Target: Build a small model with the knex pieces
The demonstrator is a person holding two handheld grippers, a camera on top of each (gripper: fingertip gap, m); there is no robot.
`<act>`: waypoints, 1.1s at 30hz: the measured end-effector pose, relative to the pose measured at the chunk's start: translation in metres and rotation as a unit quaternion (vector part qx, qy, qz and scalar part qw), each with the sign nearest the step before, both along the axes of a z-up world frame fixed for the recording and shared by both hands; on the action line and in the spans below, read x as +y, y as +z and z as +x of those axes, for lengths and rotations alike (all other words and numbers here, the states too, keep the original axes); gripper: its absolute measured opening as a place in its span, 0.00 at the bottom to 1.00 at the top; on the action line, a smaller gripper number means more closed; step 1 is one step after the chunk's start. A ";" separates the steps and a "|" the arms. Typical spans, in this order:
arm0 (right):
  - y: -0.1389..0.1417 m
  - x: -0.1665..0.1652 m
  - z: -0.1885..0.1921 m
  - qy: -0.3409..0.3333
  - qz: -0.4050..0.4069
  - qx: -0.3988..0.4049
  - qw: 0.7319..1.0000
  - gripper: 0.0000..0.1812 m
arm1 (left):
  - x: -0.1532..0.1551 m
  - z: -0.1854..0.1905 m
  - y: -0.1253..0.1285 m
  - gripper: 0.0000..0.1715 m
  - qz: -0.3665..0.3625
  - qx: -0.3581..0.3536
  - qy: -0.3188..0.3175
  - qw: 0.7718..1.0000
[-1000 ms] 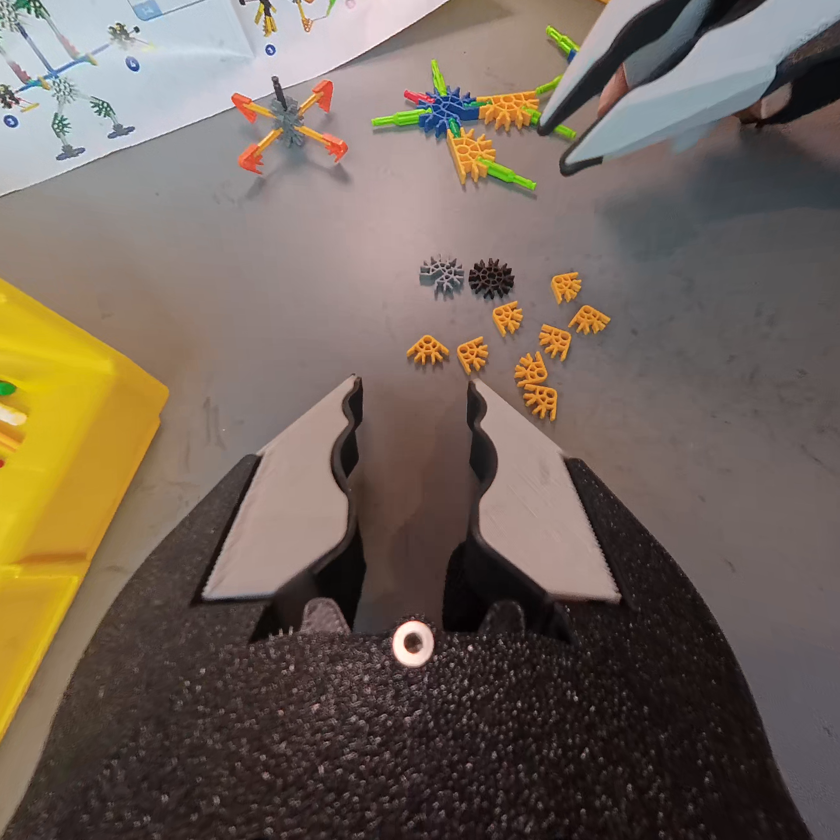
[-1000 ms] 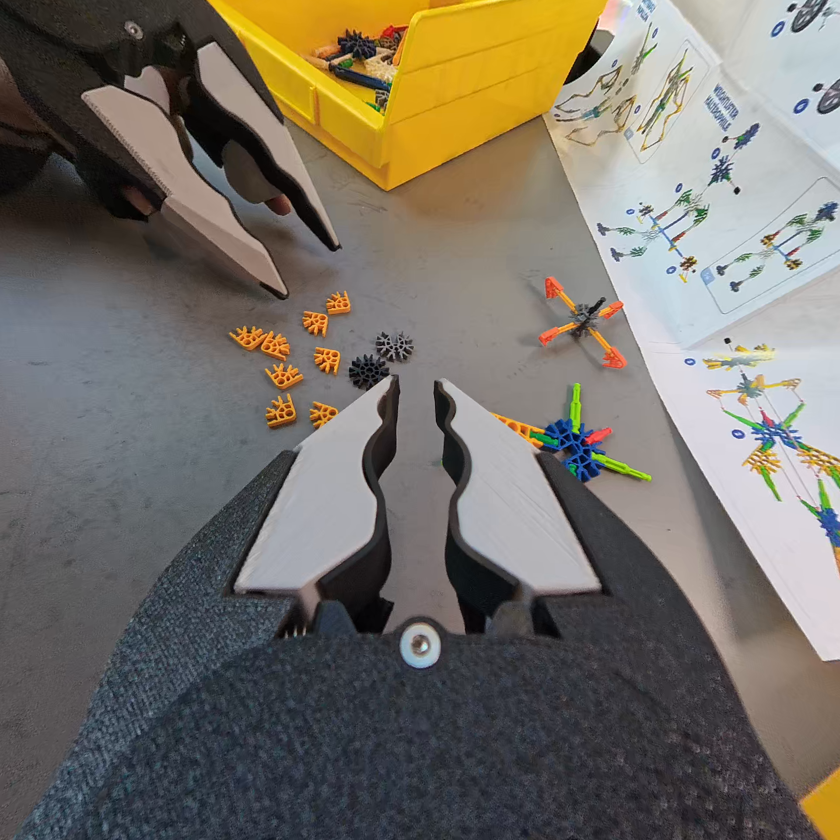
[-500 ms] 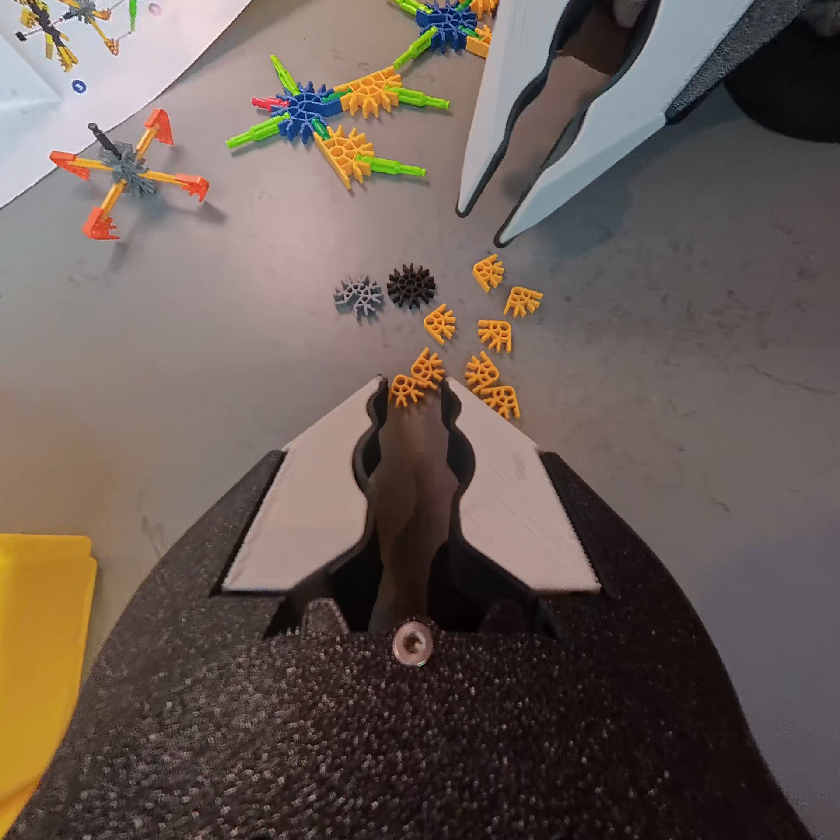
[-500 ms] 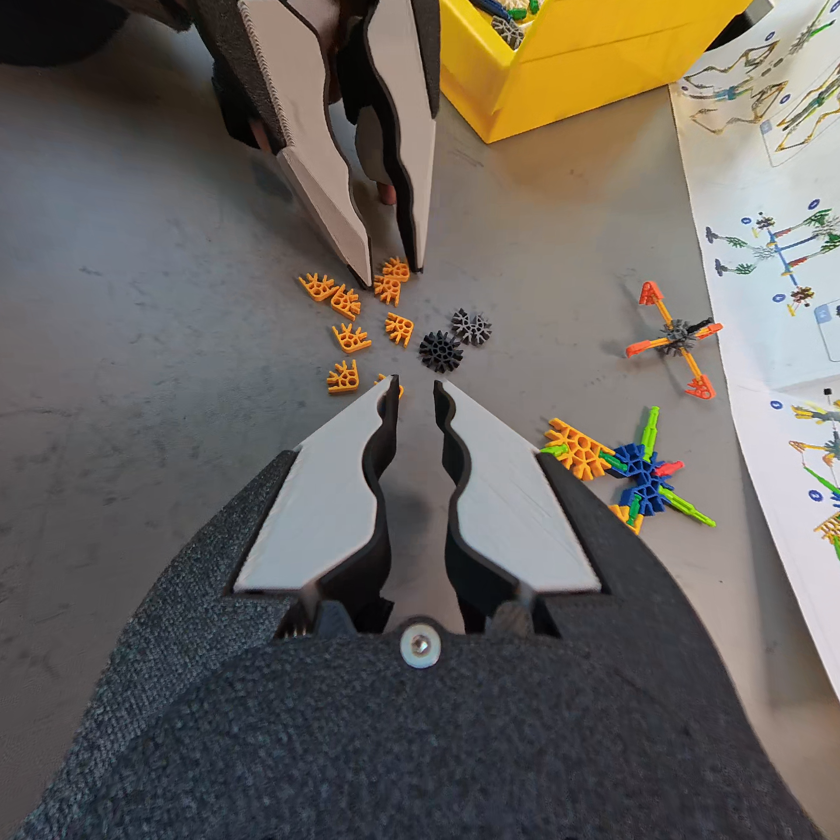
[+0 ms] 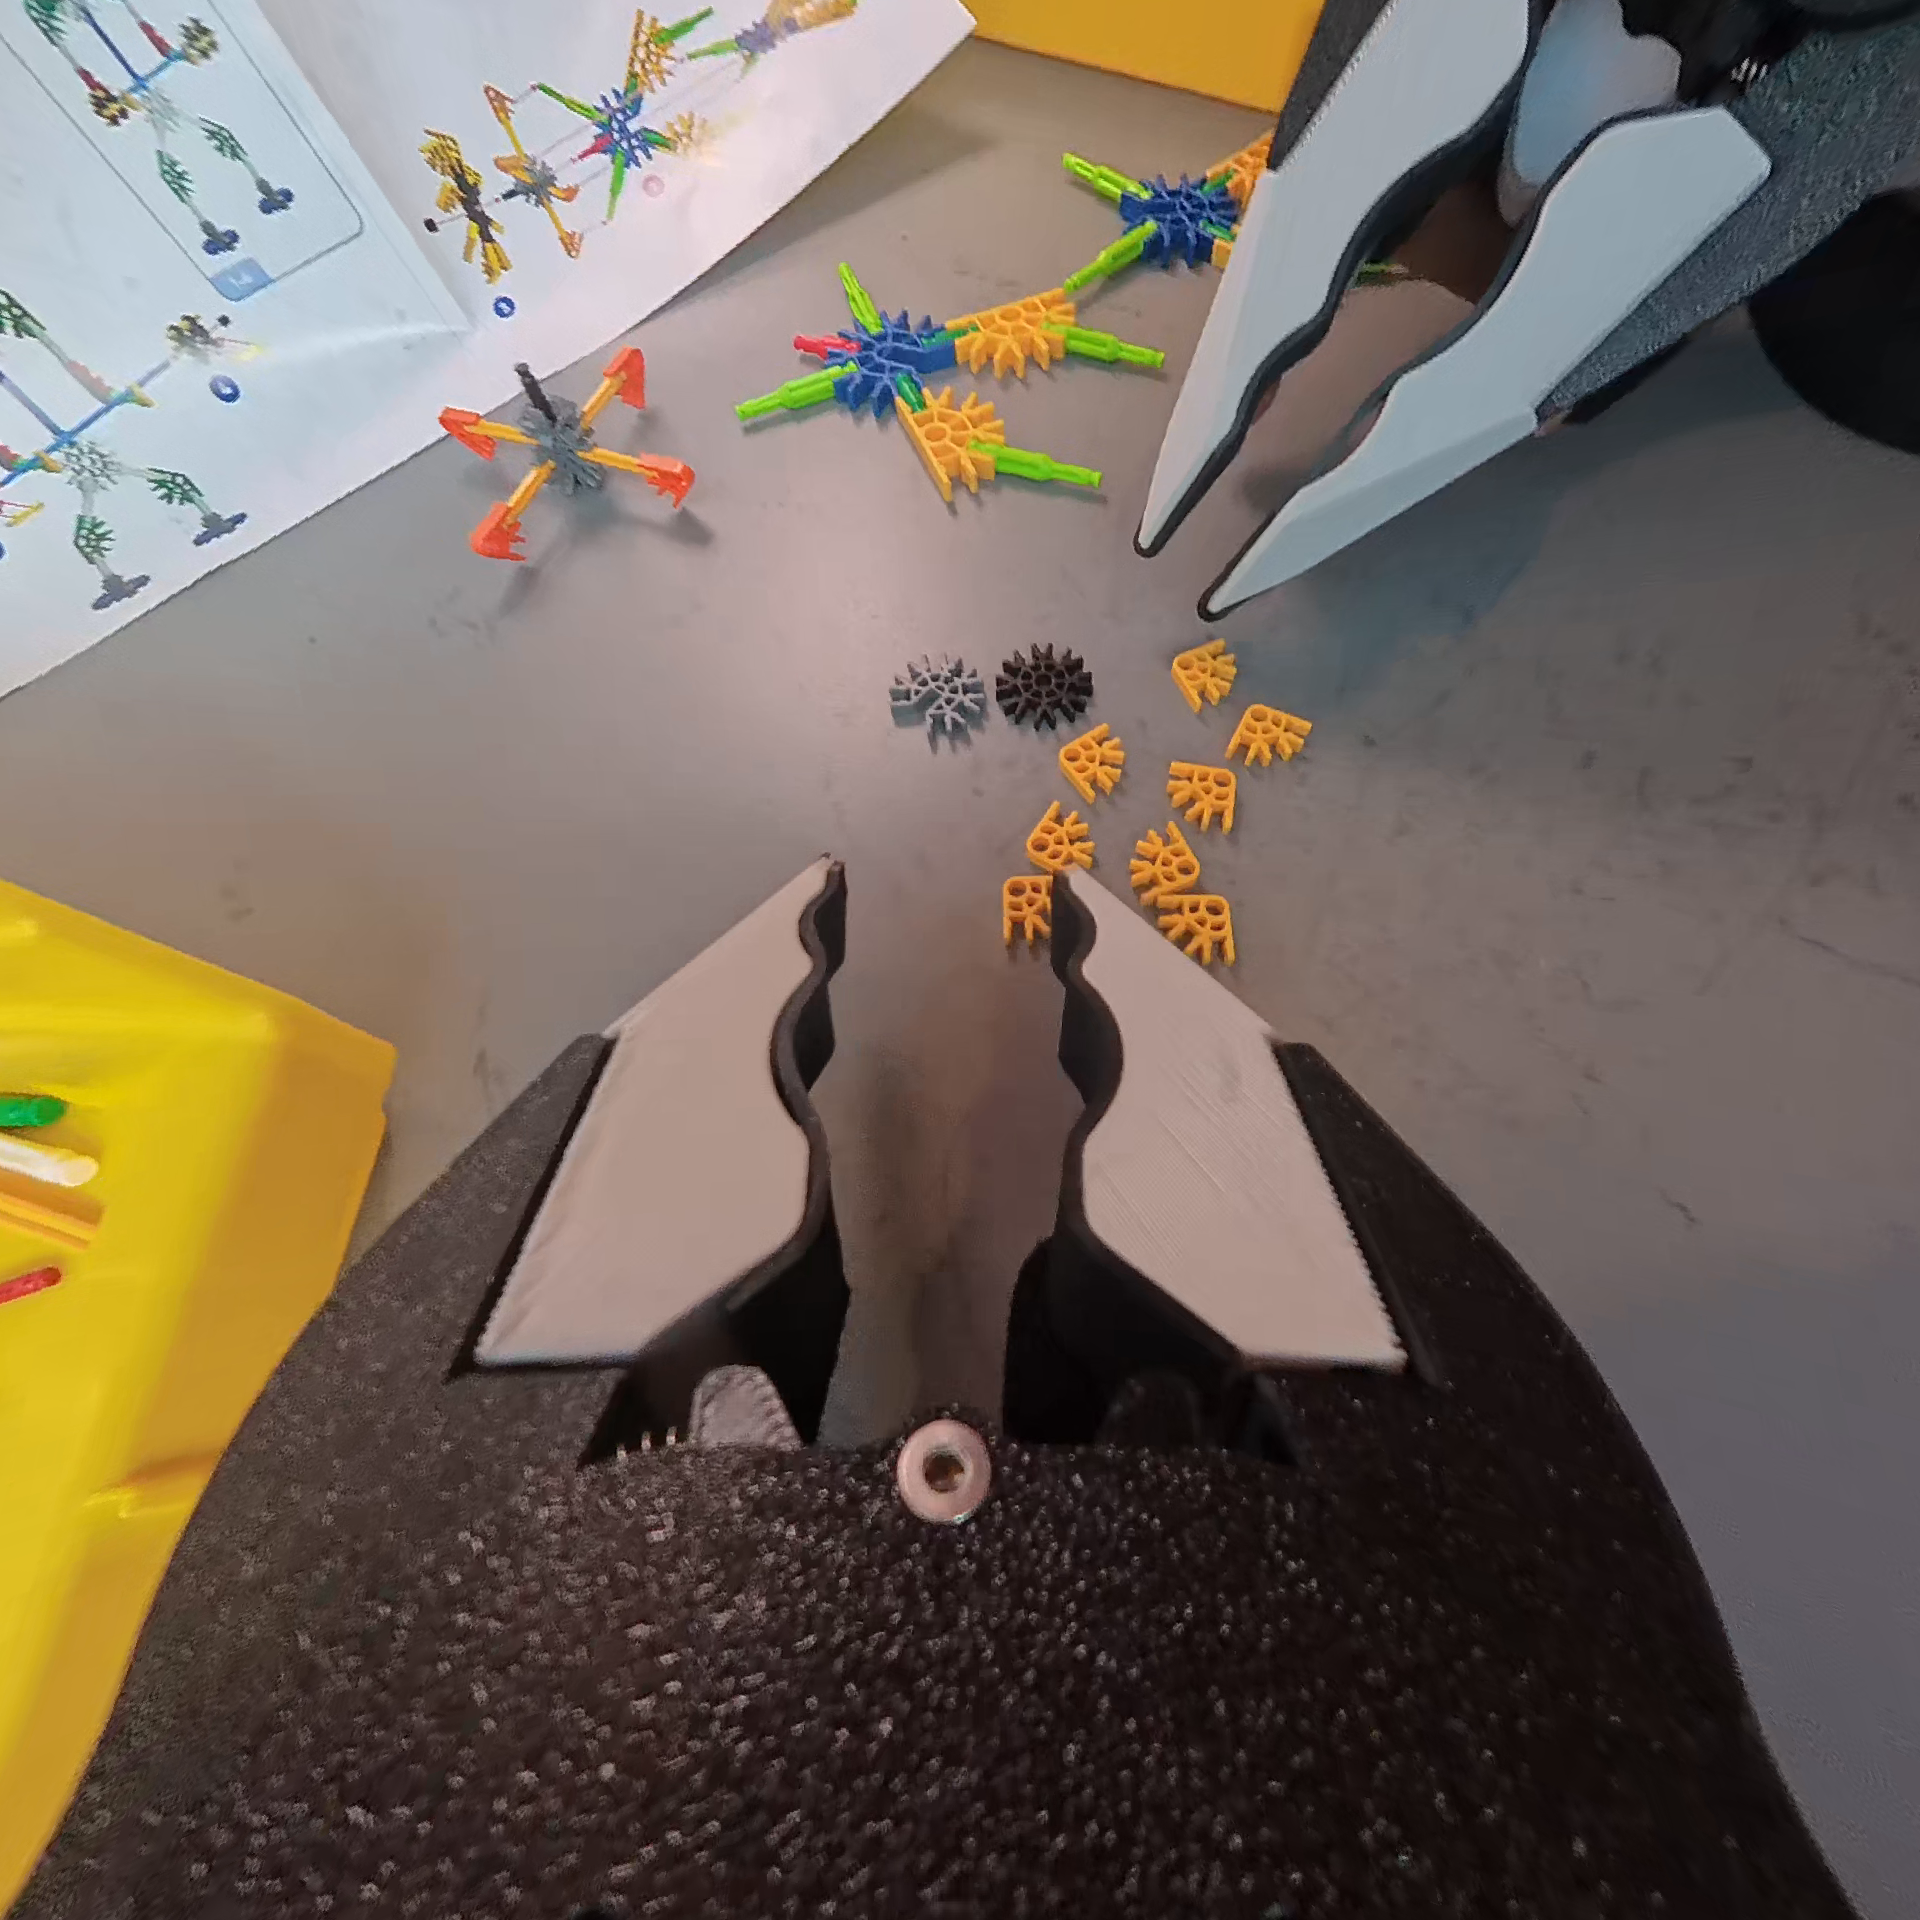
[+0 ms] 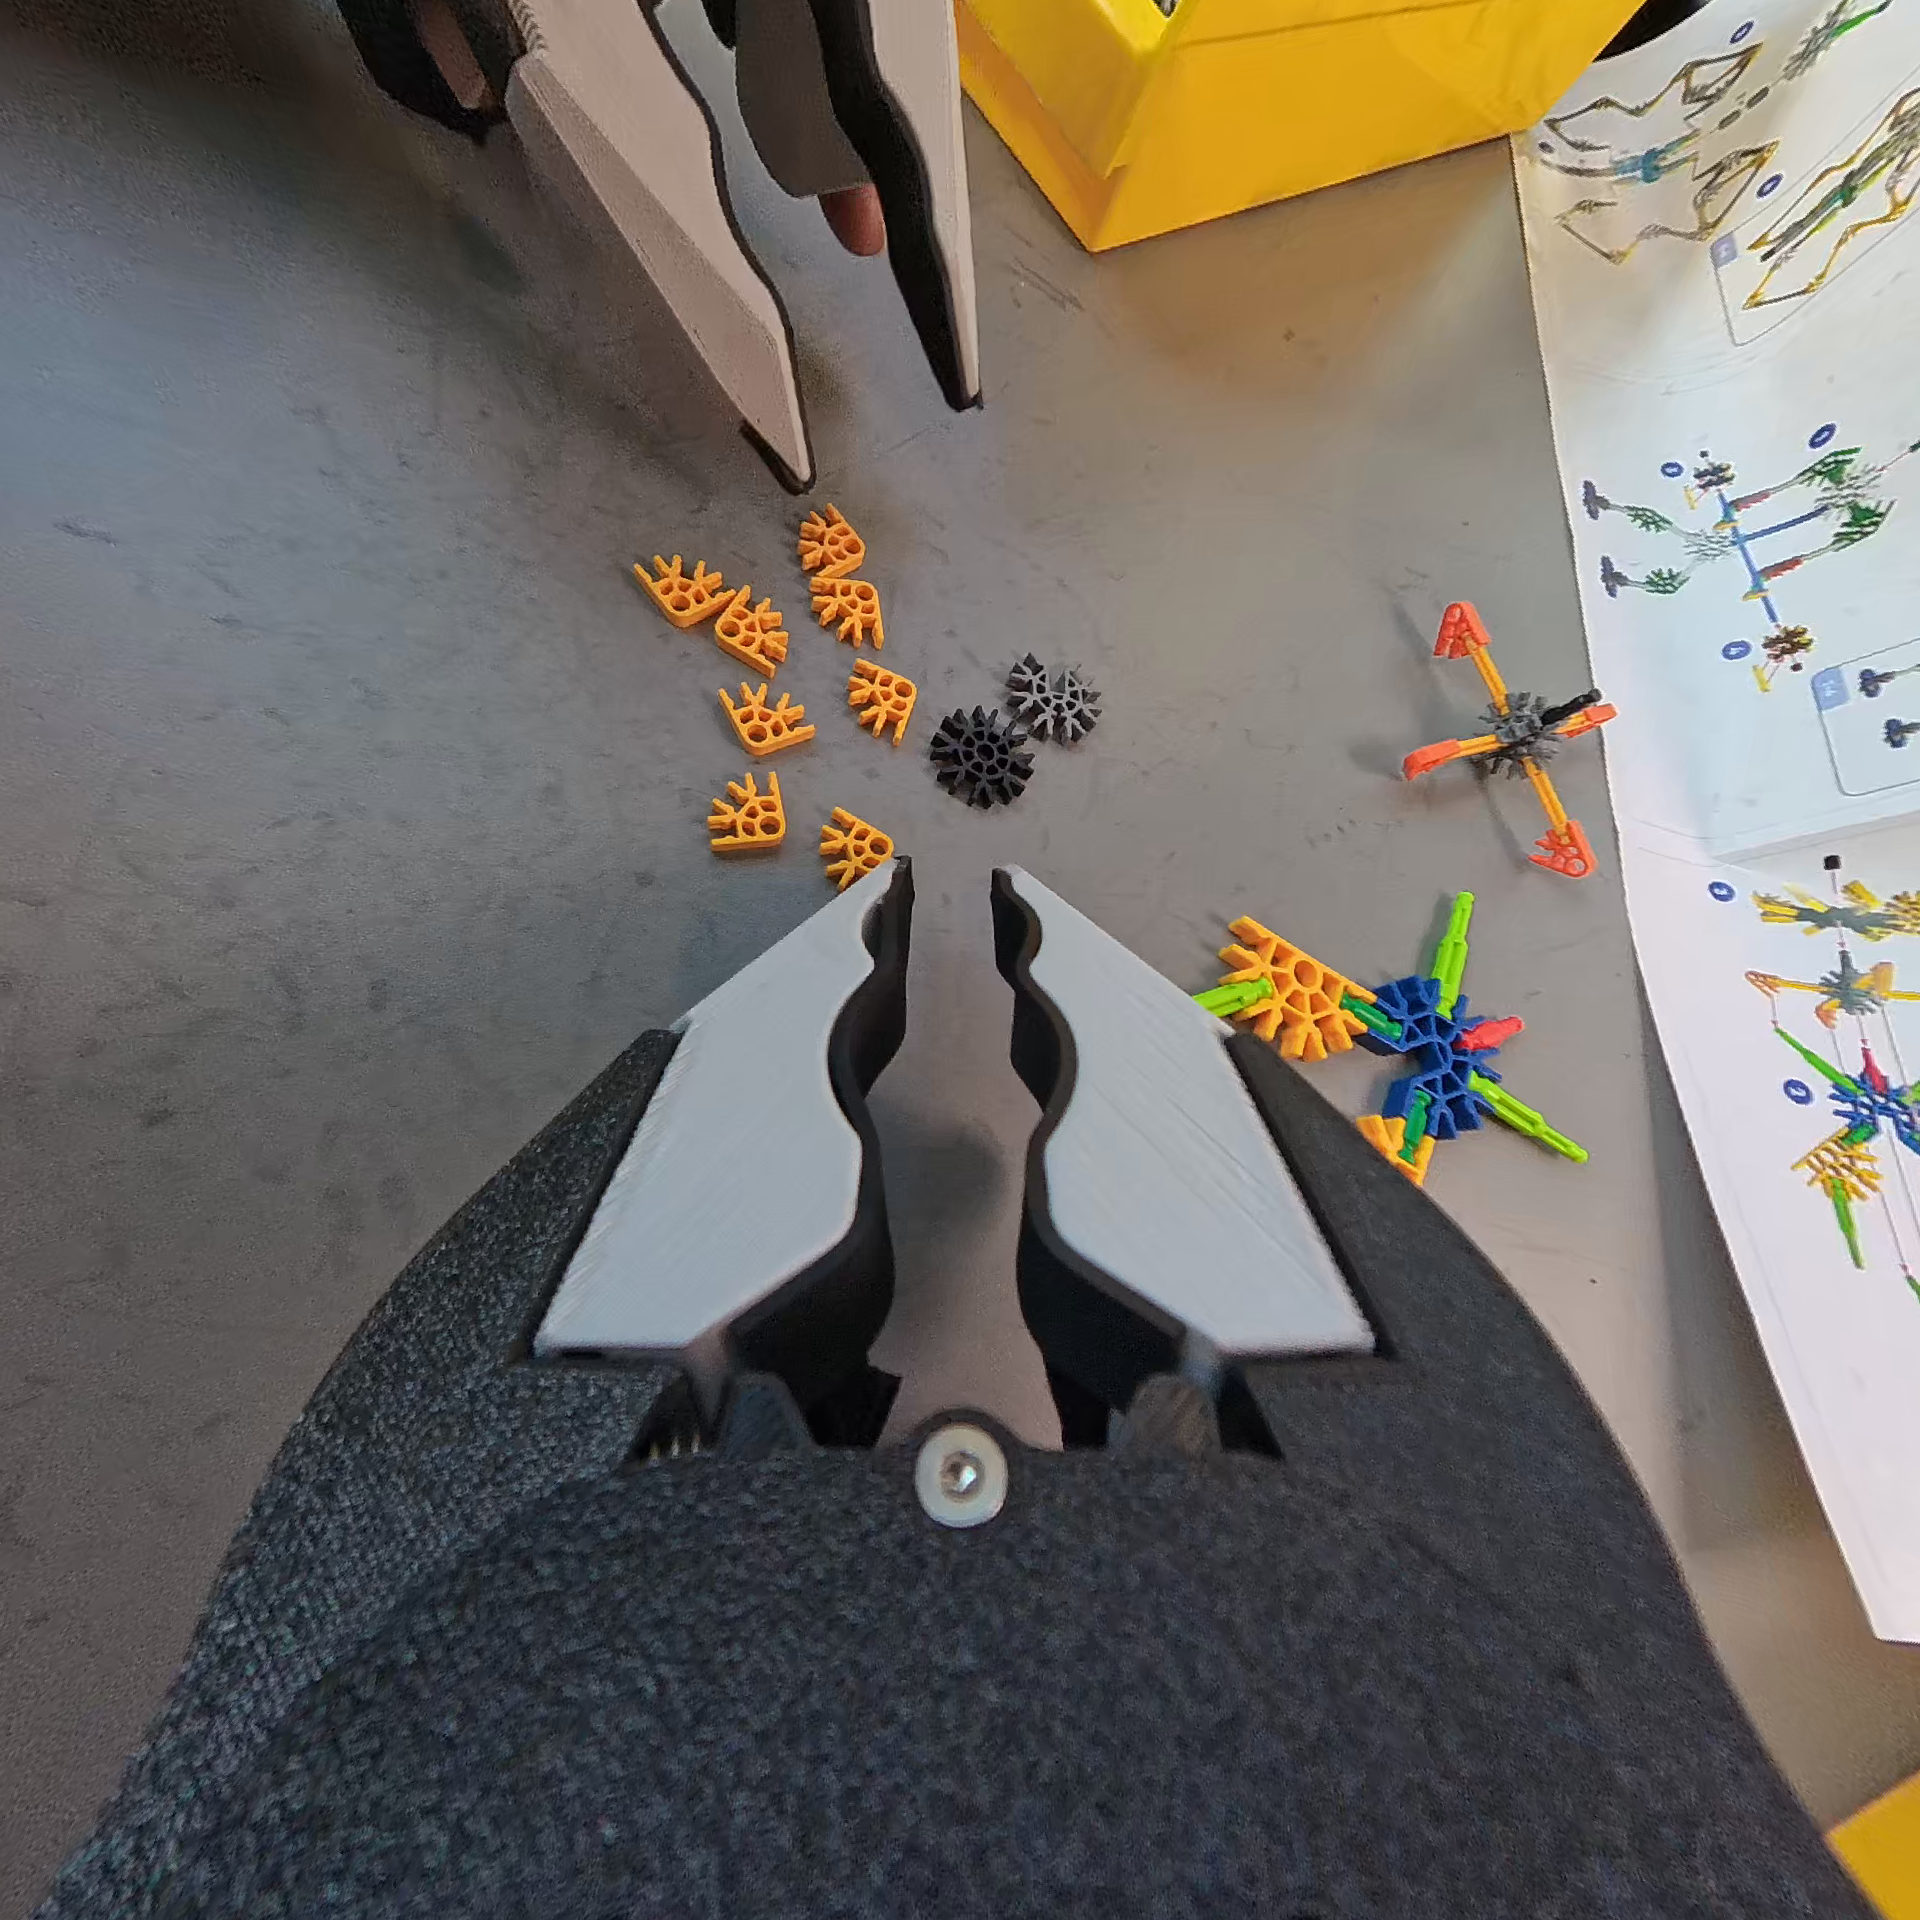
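Several small orange connectors (image 5: 1195, 795) lie loose on the grey table, with a black round connector (image 5: 1044, 686) and a grey one (image 5: 937, 698) beside them. My left gripper (image 5: 945, 878) is open and empty; its right fingertip sits right next to the nearest orange connector (image 5: 1029, 909). My right gripper (image 6: 951, 873) is open by a narrow gap and empty, its left fingertip just beside another orange connector (image 6: 854, 844). The black connector (image 6: 980, 756) and grey connector (image 6: 1055, 701) lie just ahead of it. Each gripper shows in the other's view, the right (image 5: 1179, 577) and the left (image 6: 878, 442), facing across the pile.
An orange-tipped cross with a grey hub (image 5: 566, 452) (image 6: 1512, 732) and a blue, yellow and green assembly (image 5: 935, 374) (image 6: 1392, 1029) lie near a printed instruction sheet (image 5: 260, 260) (image 6: 1766, 520). A yellow parts bin (image 5: 156, 1195) (image 6: 1299, 104) stands beside my left gripper. Some 9 cm of space lies between my two pairs of fingers. The right tips stand about 4 cm off the black round connector (image 5: 1044, 686). My right wrist view (image 6: 983, 765) looks at it from another angle.
My left gripper had closed in around an orange connector, then opened wide and drew back, leaving the piece on the table. My right gripper has kept the same narrow gap.
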State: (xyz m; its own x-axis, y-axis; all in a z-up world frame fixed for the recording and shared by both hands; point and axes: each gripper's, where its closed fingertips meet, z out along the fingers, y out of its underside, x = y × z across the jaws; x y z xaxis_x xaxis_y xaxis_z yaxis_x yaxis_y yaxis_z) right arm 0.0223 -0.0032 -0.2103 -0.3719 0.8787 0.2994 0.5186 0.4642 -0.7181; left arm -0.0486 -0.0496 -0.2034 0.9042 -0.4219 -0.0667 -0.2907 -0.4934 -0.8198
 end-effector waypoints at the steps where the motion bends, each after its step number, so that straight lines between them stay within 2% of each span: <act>1: 0.000 0.001 0.000 -0.002 0.002 0.001 1.000 0.07 | 0.002 -0.002 0.004 0.24 0.009 -0.005 0.009 1.000; 9: 0.005 0.008 -0.004 -0.023 0.003 0.018 1.000 0.07 | 0.012 -0.017 0.028 0.25 0.061 -0.053 0.077 0.994; 17: 0.037 0.033 -0.010 -0.095 -0.056 0.095 0.989 0.12 | 0.013 -0.025 0.030 0.24 0.065 -0.060 0.101 0.991; 21: 0.059 0.052 -0.010 -0.138 -0.097 0.154 0.974 0.13 | 0.013 -0.023 0.032 0.23 0.070 -0.057 0.098 0.991; 26: 0.097 0.085 0.001 -0.208 -0.153 0.252 0.933 0.17 | 0.013 -0.024 0.034 0.23 0.077 -0.055 0.101 0.990; 29: 0.104 0.100 0.007 -0.237 -0.172 0.273 0.916 0.20 | 0.014 -0.028 0.036 0.23 0.083 -0.057 0.109 0.989; 33: 0.103 0.104 0.008 -0.248 -0.169 0.274 0.914 0.23 | 0.014 -0.034 0.041 0.23 0.096 -0.058 0.125 0.986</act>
State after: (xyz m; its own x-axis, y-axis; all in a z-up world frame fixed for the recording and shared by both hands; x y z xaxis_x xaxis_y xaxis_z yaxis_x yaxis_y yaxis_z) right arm 0.0306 0.1010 -0.1075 0.2219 0.9751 0.0020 0.1253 -0.0264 -0.9918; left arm -0.0830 -0.0354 -0.1628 0.9847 -0.1738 -0.0132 -0.0776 -0.3693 -0.9261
